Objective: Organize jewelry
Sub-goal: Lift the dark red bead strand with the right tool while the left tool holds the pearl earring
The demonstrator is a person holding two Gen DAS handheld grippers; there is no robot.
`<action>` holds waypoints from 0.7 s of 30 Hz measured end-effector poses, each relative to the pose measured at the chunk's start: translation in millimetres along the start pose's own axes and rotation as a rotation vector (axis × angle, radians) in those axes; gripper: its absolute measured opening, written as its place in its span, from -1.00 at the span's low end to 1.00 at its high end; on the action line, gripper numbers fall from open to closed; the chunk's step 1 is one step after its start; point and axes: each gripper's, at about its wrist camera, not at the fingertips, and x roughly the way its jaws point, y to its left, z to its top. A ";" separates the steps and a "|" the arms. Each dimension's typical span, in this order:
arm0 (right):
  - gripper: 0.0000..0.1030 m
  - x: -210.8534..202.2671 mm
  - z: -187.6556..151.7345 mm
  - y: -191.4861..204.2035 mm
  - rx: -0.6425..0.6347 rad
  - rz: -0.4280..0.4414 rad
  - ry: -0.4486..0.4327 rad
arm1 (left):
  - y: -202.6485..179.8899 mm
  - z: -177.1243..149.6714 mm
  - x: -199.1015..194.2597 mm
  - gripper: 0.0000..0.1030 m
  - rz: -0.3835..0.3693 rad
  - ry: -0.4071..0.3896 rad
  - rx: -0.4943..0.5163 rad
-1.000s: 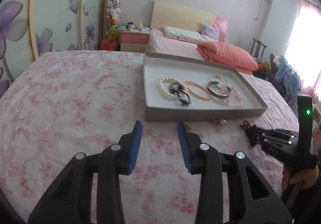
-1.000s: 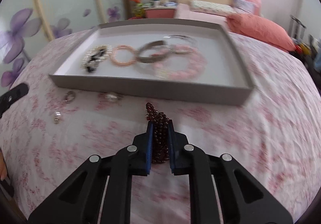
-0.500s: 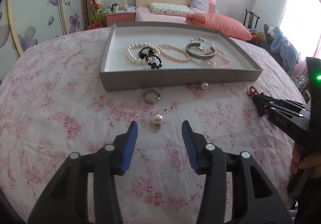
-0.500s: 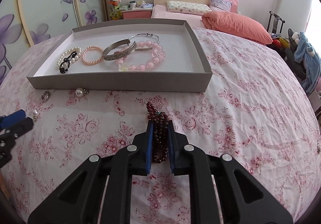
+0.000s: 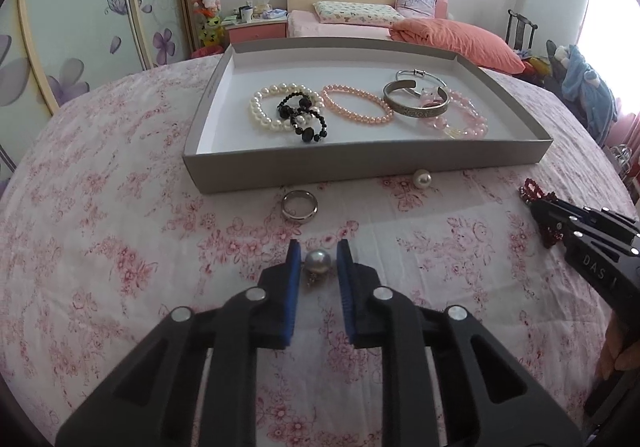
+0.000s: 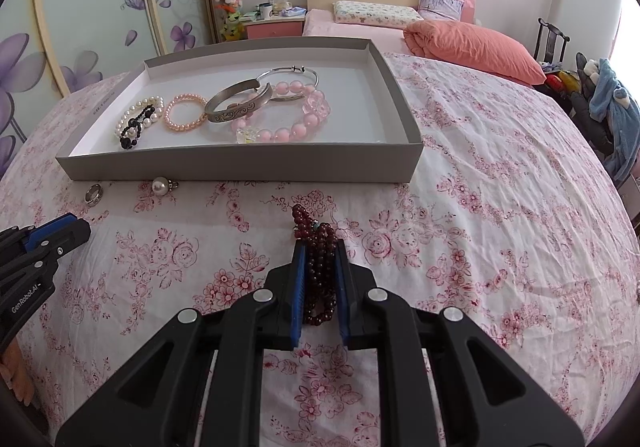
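Observation:
A grey tray [image 5: 360, 163] on the floral bedspread holds several bracelets: white pearl [image 5: 272, 107], black bead [image 5: 304, 119], peach pearl [image 5: 358, 109], silver cuff [image 5: 416, 107] and pink bead [image 5: 464, 123]. My left gripper [image 5: 319, 261] is open with its fingers on either side of a pearl earring [image 5: 318, 262] lying on the bedspread. A silver ring [image 5: 299, 205] and a second pearl earring [image 5: 422, 179] lie in front of the tray. My right gripper [image 6: 320, 267] is shut on a dark red bead bracelet [image 6: 318, 267], which also shows in the left wrist view [image 5: 534, 193].
The tray [image 6: 240, 167] lies just ahead of my right gripper, with the ring [image 6: 94, 193] and pearl earring [image 6: 162, 185] at its front wall. My left gripper [image 6: 56, 231] shows at the left edge. A bed with an orange duvet [image 6: 476, 47] stands behind.
My left gripper has moved forward and down over the pearl earring, which now lies between its fingers, and the jaws have narrowed. My right gripper holds the red bracelet about as before.

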 end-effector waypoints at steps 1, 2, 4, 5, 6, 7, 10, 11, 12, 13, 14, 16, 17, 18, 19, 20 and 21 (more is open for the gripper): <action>-0.71 0.1 0.0 0.4 -0.001 -0.001 0.000 | 0.1 0.1 0.1 -0.65 0.004 0.000 0.000; -0.71 -0.1 0.1 0.2 0.000 0.000 0.000 | -0.1 0.1 0.0 -0.66 0.005 0.001 -0.001; -0.71 0.0 0.1 0.2 0.000 -0.001 0.000 | 0.4 0.7 -0.2 -0.66 0.010 0.001 0.000; -0.71 0.1 0.1 0.4 -0.001 -0.001 0.000 | 0.3 0.7 -0.4 -0.67 0.013 0.001 0.001; -0.71 0.0 0.1 0.2 -0.001 -0.002 0.000 | -0.6 0.6 -0.3 -0.68 0.017 0.001 0.002; -0.71 0.2 0.1 0.2 -0.001 -0.001 0.000 | -1.2 0.7 -0.2 -0.69 0.022 0.002 0.005; -0.71 0.0 0.2 0.0 -0.001 -0.002 0.000 | -3.3 0.4 -0.1 -0.70 0.034 0.002 0.012; -0.71 0.1 0.2 -0.1 -0.001 -0.002 0.000 | -3.5 0.5 0.0 -0.72 0.039 0.003 0.013; -0.71 0.1 0.2 -0.3 -0.001 -0.001 0.000 | -3.7 0.2 0.1 -0.72 0.040 0.003 0.014; -0.71 0.0 0.2 -0.6 0.000 0.000 0.000 | -3.6 0.2 0.0 -0.72 0.041 0.003 0.014; -0.71 0.2 0.2 -0.1 0.000 0.000 0.000 | -3.6 0.3 0.0 -0.72 0.042 0.003 0.014; -0.71 0.2 0.2 0.0 0.000 -0.001 0.000 | -3.6 0.3 0.0 -0.72 0.042 0.003 0.015; -0.71 0.0 0.2 -0.2 0.000 0.000 0.000 | -3.6 0.3 0.0 -0.72 0.043 0.003 0.016; -0.71 0.0 0.2 -0.3 0.000 0.000 0.000 | -4.0 0.4 0.1 -0.72 0.044 0.003 0.017; -0.71 0.0 0.2 -0.3 0.001 0.001 0.000 | -4.1 0.4 0.1 -0.72 0.045 0.003 0.018; -0.71 0.3 0.4 0.2 0.001 0.001 0.000 | -4.1 0.3 0.0 -0.72 0.046 0.003 0.018; -0.71 0.3 0.7 0.4 0.002 0.002 0.000 | -4.3 -0.2 0.4 -0.72 0.046 0.003 0.018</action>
